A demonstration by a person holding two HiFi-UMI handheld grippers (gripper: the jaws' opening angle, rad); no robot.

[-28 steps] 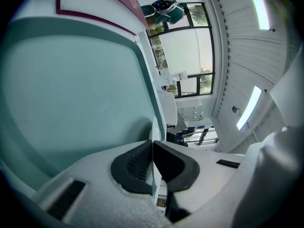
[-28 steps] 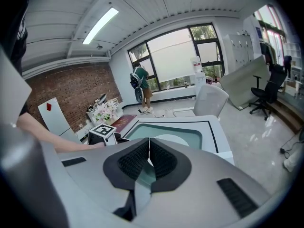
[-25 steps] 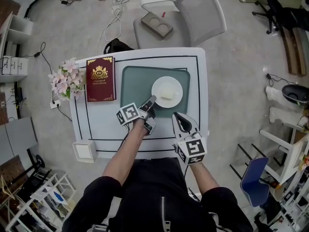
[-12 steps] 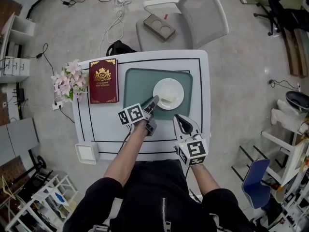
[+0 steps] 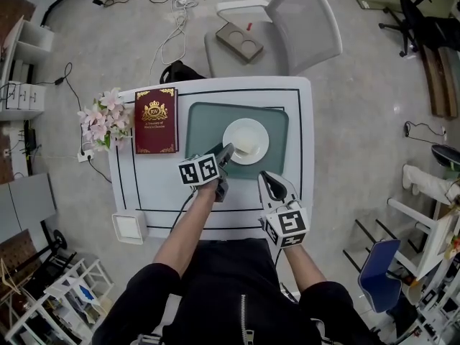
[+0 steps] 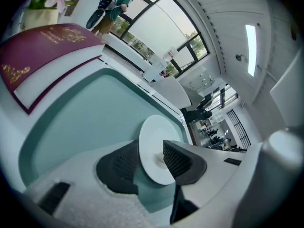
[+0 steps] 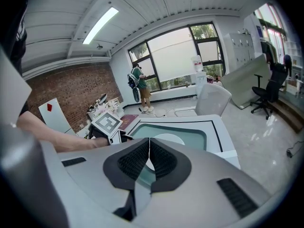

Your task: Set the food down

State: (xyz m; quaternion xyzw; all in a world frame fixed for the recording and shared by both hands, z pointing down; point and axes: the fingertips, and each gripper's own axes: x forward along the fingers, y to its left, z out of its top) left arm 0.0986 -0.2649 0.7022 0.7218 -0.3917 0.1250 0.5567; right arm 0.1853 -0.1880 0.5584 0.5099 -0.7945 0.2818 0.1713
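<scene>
A white plate [image 5: 246,141] rests on the teal placemat [image 5: 205,124] of the white table [image 5: 144,185], and a pale piece of food [image 5: 244,148] lies on its near side. My left gripper [image 5: 227,152] is at the plate's near-left rim. In the left gripper view the plate [image 6: 154,141] passes edge-on between the jaws of that gripper [image 6: 151,161], which are opening, with gaps at both pads. My right gripper [image 5: 267,178] hovers over the table's near right edge, apart from the plate; in its own view this gripper [image 7: 149,153] is shut and holds nothing.
A dark red book [image 5: 155,119] lies left of the placemat, with pink flowers [image 5: 100,117] beyond the table's left edge. A grey chair [image 5: 287,20] stands at the far side. A white box [image 5: 127,226] sits by the near left corner.
The plate now sits a little further left on the placemat. My left gripper stays at its near rim. The right gripper has not moved.
</scene>
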